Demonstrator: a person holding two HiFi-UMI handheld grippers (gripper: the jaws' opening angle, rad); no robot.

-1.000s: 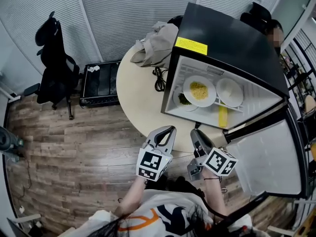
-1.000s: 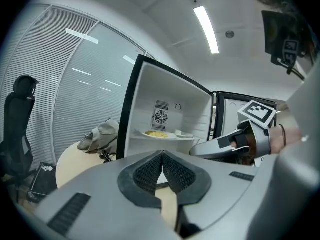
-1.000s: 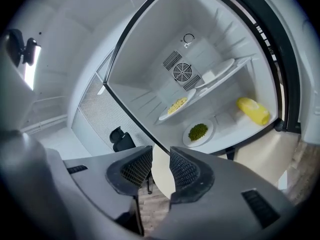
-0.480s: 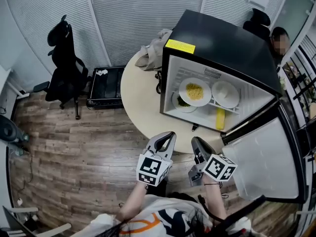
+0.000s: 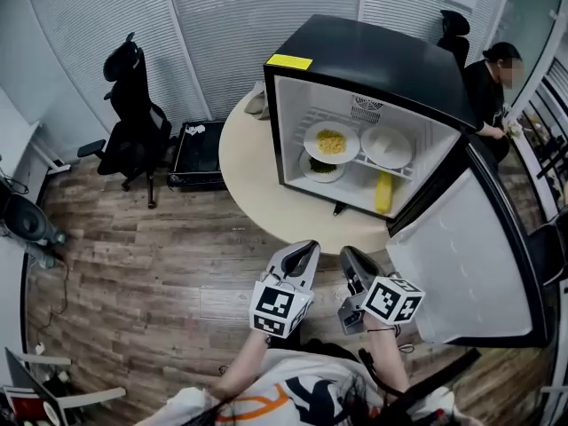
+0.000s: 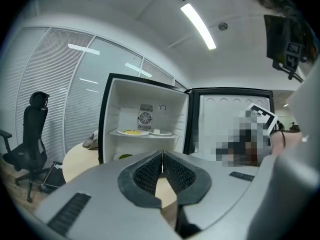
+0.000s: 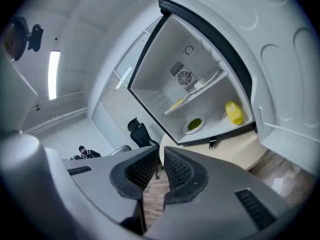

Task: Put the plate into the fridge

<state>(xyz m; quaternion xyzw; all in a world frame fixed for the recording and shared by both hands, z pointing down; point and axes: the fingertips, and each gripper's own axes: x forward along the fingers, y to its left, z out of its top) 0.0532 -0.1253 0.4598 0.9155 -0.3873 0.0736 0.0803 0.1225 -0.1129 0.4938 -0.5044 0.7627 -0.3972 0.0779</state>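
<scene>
The black mini fridge (image 5: 373, 56) stands open on the round table (image 5: 248, 167), its door (image 5: 461, 256) swung out to the right. On its shelf lie a plate with yellow food (image 5: 331, 141) and a white plate (image 5: 386, 146); below are a plate with green food (image 5: 321, 168) and a yellow item (image 5: 383, 193). My left gripper (image 5: 302, 256) is shut and empty, well short of the table. My right gripper (image 5: 351, 260) beside it has just been closing, with nothing between its jaws, and is shut. In the left gripper view the pads (image 6: 150, 171) meet in front of the fridge (image 6: 145, 114).
A black office chair (image 5: 133, 105) and a black box (image 5: 197, 153) stand left of the table on the wooden floor. A cloth (image 5: 257, 105) lies behind the fridge. A person (image 5: 488, 87) sits at the back right. The open door blocks the right side.
Both grippers have drawn back from the fridge, which now sits farther off in the head view. The right gripper's jaws have come together.
</scene>
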